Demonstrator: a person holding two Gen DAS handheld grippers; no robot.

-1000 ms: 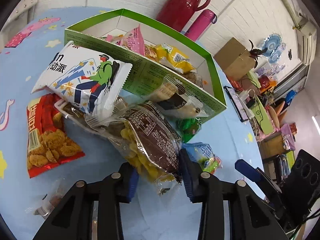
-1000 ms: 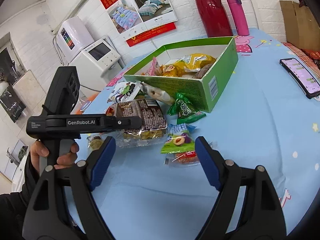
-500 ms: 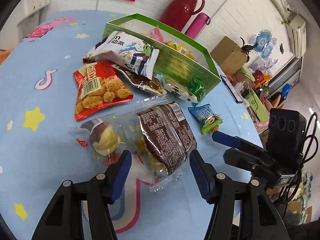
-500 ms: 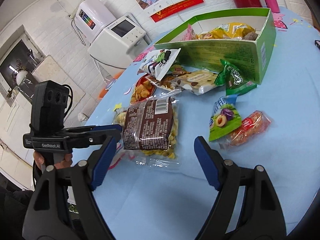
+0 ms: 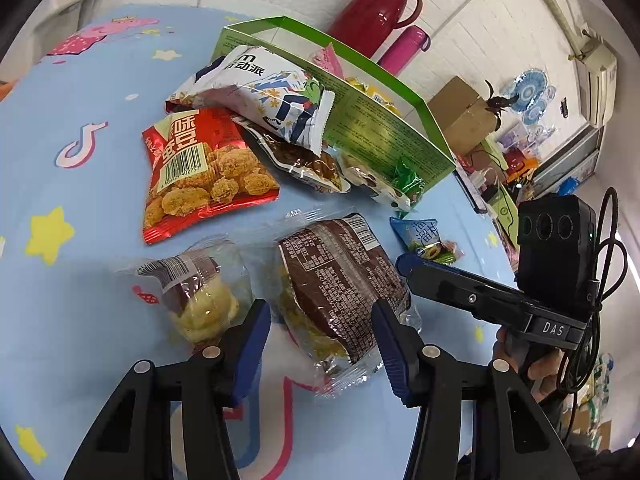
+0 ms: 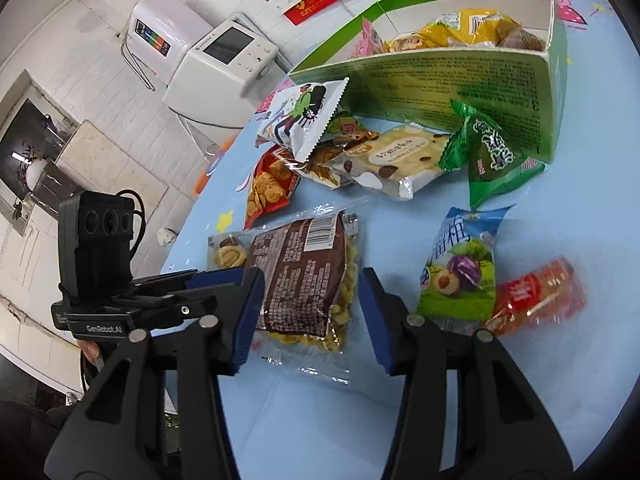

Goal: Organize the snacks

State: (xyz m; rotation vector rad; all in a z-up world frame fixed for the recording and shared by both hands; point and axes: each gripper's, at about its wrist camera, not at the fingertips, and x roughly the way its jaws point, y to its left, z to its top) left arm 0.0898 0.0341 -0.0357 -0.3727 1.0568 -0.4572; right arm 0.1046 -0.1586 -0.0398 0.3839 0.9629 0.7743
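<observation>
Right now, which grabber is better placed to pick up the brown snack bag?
Probably the right gripper. Its open fingers sit on either side of the brown snack bag lying on the table. The left gripper is open too and straddles the bag's other end, but a small pastry packet crowds one finger.

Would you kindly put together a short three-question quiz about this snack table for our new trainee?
1. True or false: the brown-label snack bag lies on the table outside the green box.
2. Which lies nearer the green box: A) the red bag of fried nuggets, B) the plum candy packet?
3. Fill in: both the left hand-held gripper and the right hand-held gripper are ____.

Key: 1 true; 2 A; 3 open.
</observation>
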